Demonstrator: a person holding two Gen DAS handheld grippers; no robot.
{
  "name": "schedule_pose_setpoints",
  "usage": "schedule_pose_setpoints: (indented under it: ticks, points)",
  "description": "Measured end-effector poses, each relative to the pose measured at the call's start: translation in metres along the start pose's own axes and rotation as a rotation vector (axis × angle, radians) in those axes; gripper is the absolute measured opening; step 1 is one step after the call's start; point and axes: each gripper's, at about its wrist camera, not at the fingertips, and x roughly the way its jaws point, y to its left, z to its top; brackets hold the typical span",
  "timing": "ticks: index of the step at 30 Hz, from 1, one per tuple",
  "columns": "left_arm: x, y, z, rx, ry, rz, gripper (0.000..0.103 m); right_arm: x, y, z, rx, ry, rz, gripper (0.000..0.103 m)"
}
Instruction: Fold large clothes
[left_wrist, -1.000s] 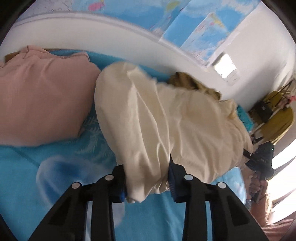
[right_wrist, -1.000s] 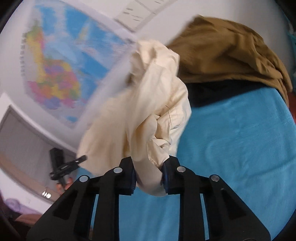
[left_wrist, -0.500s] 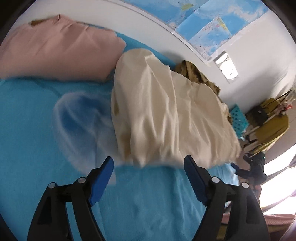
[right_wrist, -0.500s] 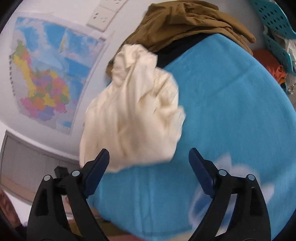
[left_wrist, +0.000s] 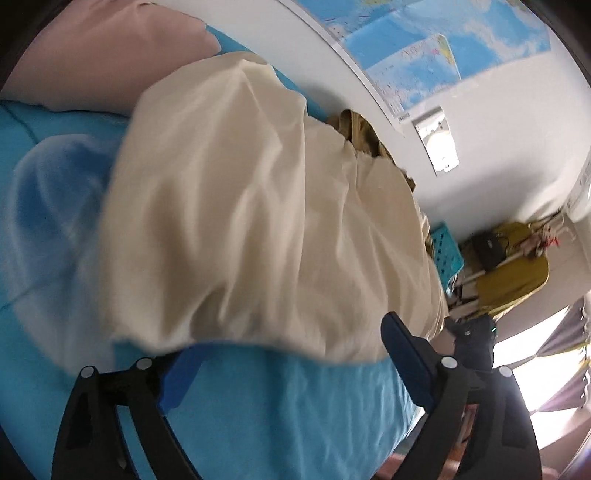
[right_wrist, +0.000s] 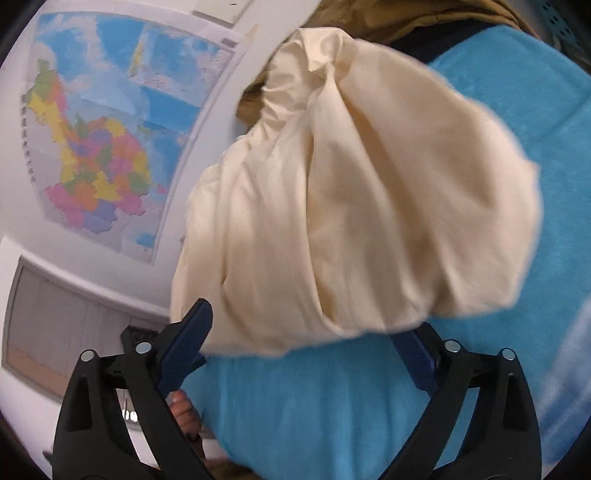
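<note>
Two views, both filled by cream garment (left_wrist: 258, 206) — bunched and creased, lying on blue bedspread (left_wrist: 295, 413), near hem just ahead of the fingers in each view. Blurred at the near edge.

Left hand-held gripper (left_wrist: 291, 363): jaws spread wide and opening, blue pads (left_wrist: 404, 360) either side of the hem, not pressing on cloth. Right hand-held gripper (right_wrist: 306, 350): same — jaws wide and opening, cream garment (right_wrist: 354, 192) hanging over the gap, pads clear of it.

Containers: teal perforated basket (left_wrist: 447, 254) beyond the far bed edge, partly hidden by the garment; contents cannot be made out.

Around: pink garment (left_wrist: 107, 51) lying flat at upper left of left view, its edge tucked under or against the cream one — cannot tell which. Olive-brown garment (left_wrist: 360, 131) heaped behind the cream bundle by the wall; seen also at top of right view (right_wrist: 399, 18) with a dark strip beneath. Maps (right_wrist: 99, 136) on white wall. Mustard cloth (left_wrist: 513, 266) draped over something at far right. Bright window (left_wrist: 532, 358) low right. Fingers of a hand (right_wrist: 183, 406) visible below right gripper's left finger.
</note>
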Motion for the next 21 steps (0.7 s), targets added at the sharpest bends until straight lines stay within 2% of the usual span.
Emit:
schedule_pose_setpoints:
  ticks: [1, 2, 6, 10, 11, 12, 13, 14, 15, 17, 19, 21]
  points:
    - [0.003, -0.001, 0.003, -0.018, -0.01, -0.001, 0.092, 0.005, 0.004, 0.001, 0.007, -0.015, -0.014, 0.099]
    - [0.004, -0.001, 0.006, -0.026, -0.016, -0.002, 0.096, 0.009, 0.006, 0.002, 0.022, -0.042, -0.043, 0.099]
    - [0.019, -0.007, 0.019, -0.085, -0.066, 0.021, 0.096, 0.019, 0.012, 0.002, 0.078, -0.178, -0.12, 0.099]
    - [0.03, -0.013, 0.027, -0.113, -0.098, 0.056, 0.096, 0.036, 0.022, 0.002, 0.01, -0.271, -0.202, 0.099]
    - [0.031, -0.014, 0.029, -0.117, -0.105, 0.061, 0.094, 0.036, 0.021, 0.004, 0.021, -0.275, -0.189, 0.095]
    - [0.031, -0.013, 0.029, -0.118, -0.109, 0.073, 0.089, 0.037, 0.014, 0.008, 0.047, -0.263, -0.15, 0.086]
    - [0.029, -0.01, 0.029, -0.119, -0.114, 0.099, 0.07, 0.038, 0.006, 0.012, 0.068, -0.244, -0.115, 0.058]
    - [0.03, -0.008, 0.032, -0.123, -0.115, 0.098, 0.058, 0.038, -0.006, 0.018, 0.096, -0.208, -0.048, 0.044]
    - [0.03, -0.004, 0.034, -0.136, -0.109, 0.076, 0.052, 0.038, -0.011, 0.021, 0.107, -0.191, -0.003, 0.041]
    - [0.026, 0.0, 0.039, -0.156, -0.1, 0.04, 0.039, 0.031, -0.003, 0.024, 0.051, -0.178, 0.024, 0.031]
    - [0.021, -0.007, 0.043, -0.121, -0.091, 0.051, 0.034, 0.018, 0.013, 0.027, -0.009, -0.185, 0.076, 0.025]
    - [0.014, -0.014, 0.048, -0.094, -0.096, 0.038, 0.032, 0.008, 0.033, 0.031, -0.074, -0.194, 0.084, 0.023]
